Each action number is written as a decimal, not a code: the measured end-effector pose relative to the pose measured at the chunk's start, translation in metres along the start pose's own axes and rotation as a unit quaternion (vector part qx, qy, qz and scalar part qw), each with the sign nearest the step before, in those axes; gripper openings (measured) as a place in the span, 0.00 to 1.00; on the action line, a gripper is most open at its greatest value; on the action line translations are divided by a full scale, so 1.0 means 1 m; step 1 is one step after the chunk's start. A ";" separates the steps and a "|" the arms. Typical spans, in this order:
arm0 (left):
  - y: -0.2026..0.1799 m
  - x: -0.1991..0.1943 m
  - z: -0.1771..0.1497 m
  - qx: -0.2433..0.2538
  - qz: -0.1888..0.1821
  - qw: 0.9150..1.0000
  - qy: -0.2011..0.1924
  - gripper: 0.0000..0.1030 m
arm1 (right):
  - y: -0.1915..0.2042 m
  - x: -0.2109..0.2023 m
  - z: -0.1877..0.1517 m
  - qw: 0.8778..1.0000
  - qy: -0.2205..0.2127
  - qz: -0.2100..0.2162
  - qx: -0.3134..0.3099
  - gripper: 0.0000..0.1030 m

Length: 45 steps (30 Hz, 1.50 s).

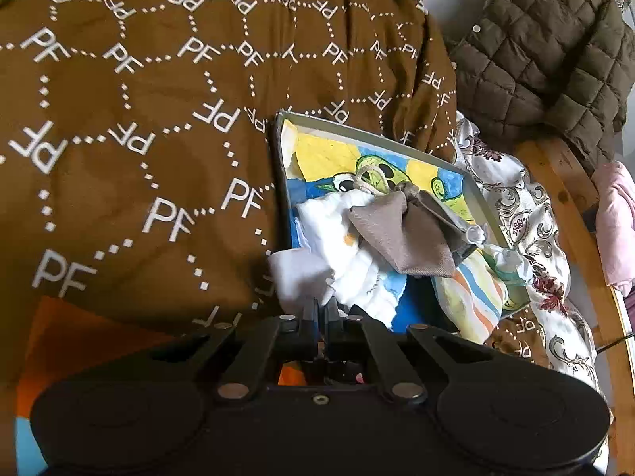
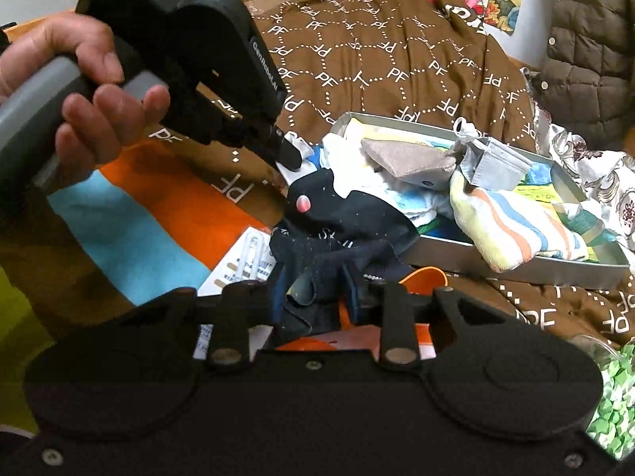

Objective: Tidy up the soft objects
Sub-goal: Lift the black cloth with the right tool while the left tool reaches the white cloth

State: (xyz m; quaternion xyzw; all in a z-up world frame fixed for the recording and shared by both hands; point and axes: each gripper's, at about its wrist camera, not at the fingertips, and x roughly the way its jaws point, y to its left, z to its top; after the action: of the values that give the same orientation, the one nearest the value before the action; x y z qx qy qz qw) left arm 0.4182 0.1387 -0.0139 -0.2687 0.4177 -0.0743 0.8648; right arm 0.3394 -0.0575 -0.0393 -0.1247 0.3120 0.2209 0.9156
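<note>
A shallow grey box [image 1: 482, 202] [image 2: 516, 267] with a cartoon-painted floor lies on the brown PF blanket [image 1: 139, 99]. It holds a white cloth [image 1: 349, 246], a taupe drawstring pouch [image 1: 397, 234] [image 2: 408, 156], a striped pastel cloth [image 1: 472, 297] [image 2: 512, 222] and a grey folded piece [image 2: 496, 164]. My left gripper [image 1: 322, 311] [image 2: 287, 158] is shut on a corner of the white cloth at the box's near left edge. My right gripper [image 2: 317, 297] is shut on a dark navy sock [image 2: 341, 218] with a pink spot, held in front of the box.
An olive quilted jacket [image 1: 547, 51] hangs at the right over a wooden bed frame [image 1: 563, 186]. A floral white cloth [image 1: 516, 198] lies beside the box. An orange and blue fabric [image 2: 158, 218], a white packet [image 2: 238, 265] and green bits [image 2: 611, 388] lie nearby.
</note>
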 end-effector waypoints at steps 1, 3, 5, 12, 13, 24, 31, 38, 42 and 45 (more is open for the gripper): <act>0.001 -0.004 -0.002 0.001 0.003 1.000 -0.001 0.01 | 0.000 -0.001 0.000 1.000 -0.001 0.006 0.002 0.12; 0.002 -0.012 -0.007 0.007 0.021 1.000 -0.001 0.01 | -0.002 -0.002 -0.001 1.000 -0.001 0.018 0.009 0.08; 0.006 -0.022 -0.012 0.010 0.033 0.999 0.000 0.01 | -0.004 -0.003 -0.003 0.999 0.001 0.028 0.016 0.04; 0.021 -0.053 -0.032 0.020 0.063 0.998 0.008 0.01 | -0.012 -0.012 -0.003 0.999 -0.003 0.041 0.031 0.01; 0.023 -0.056 -0.034 0.020 0.064 0.998 0.011 0.01 | -0.012 -0.014 -0.002 0.999 -0.002 0.045 0.031 0.01; 0.032 -0.080 -0.052 0.038 0.078 0.996 0.026 0.01 | 0.004 -0.032 0.003 0.995 0.000 0.092 0.022 0.00; 0.033 -0.088 -0.058 0.048 0.085 0.995 0.028 0.01 | 0.015 -0.036 0.002 0.994 0.003 0.113 0.011 0.00; 0.042 -0.093 -0.059 0.043 0.102 0.993 0.030 0.01 | 0.025 -0.041 0.000 0.991 0.006 0.136 0.002 0.00; 0.042 -0.097 -0.060 0.051 0.109 0.992 0.028 0.01 | 0.028 -0.045 -0.001 0.990 0.004 0.144 0.002 0.00; 0.043 -0.102 -0.064 0.059 0.114 0.991 0.030 0.01 | 0.031 -0.047 -0.004 0.989 0.001 0.148 0.009 0.00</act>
State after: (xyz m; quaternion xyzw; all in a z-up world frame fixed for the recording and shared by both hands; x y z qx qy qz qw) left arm 0.2998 0.1852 0.0006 -0.1658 0.4660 -0.0080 0.8691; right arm 0.2895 -0.0473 -0.0160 -0.0686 0.3301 0.3512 0.8735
